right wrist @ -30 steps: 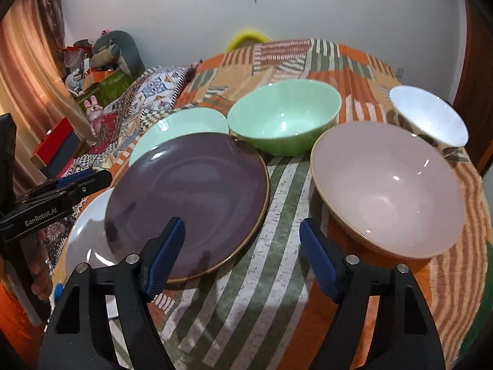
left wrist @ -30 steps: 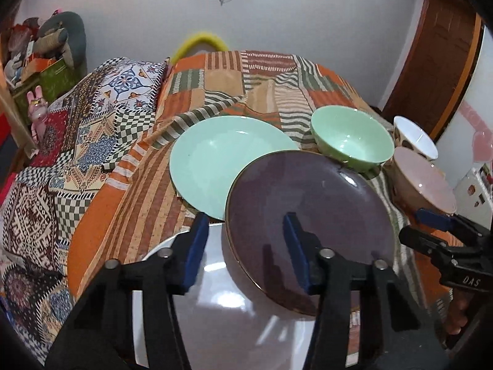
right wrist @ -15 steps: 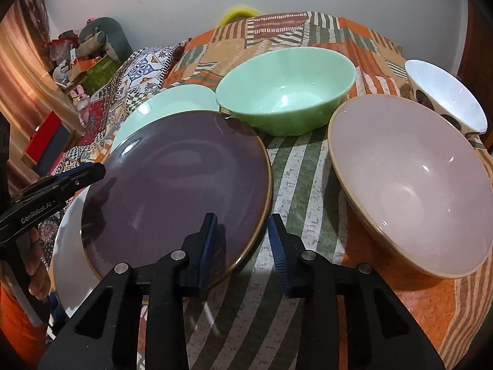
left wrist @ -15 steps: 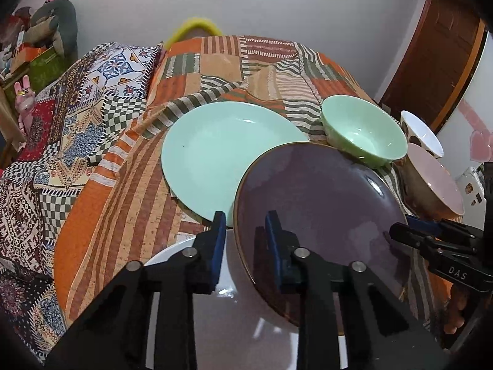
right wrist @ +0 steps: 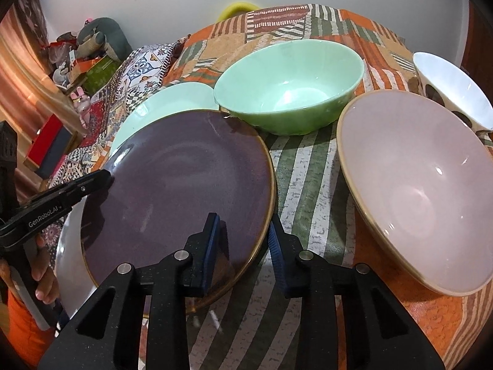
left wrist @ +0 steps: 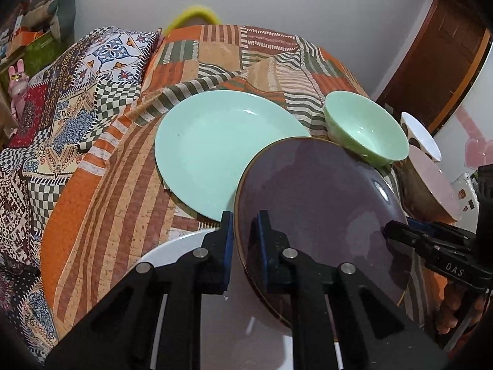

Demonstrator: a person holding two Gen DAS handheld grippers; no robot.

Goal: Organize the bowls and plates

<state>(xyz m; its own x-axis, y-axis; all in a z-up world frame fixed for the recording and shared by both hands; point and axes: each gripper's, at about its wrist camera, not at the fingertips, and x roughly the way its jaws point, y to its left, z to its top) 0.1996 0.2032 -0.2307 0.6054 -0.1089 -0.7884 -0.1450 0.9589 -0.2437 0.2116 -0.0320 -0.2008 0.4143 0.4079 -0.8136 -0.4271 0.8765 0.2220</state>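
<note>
A patchwork-covered bed (left wrist: 123, 166) fills the frame; at lower centre the purple plate (left wrist: 320, 212) sits pinched at opposite rims by left tongs (left wrist: 243, 234) and right tongs (right wrist: 243, 240), both just closed.

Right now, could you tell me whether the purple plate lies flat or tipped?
Tipped: the purple plate is clamped at opposite rims by both grippers, its far edge raised against the green bowl.

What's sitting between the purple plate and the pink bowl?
Only bare striped cloth between the purple plate and the pink bowl, seen in the right wrist view.
</note>
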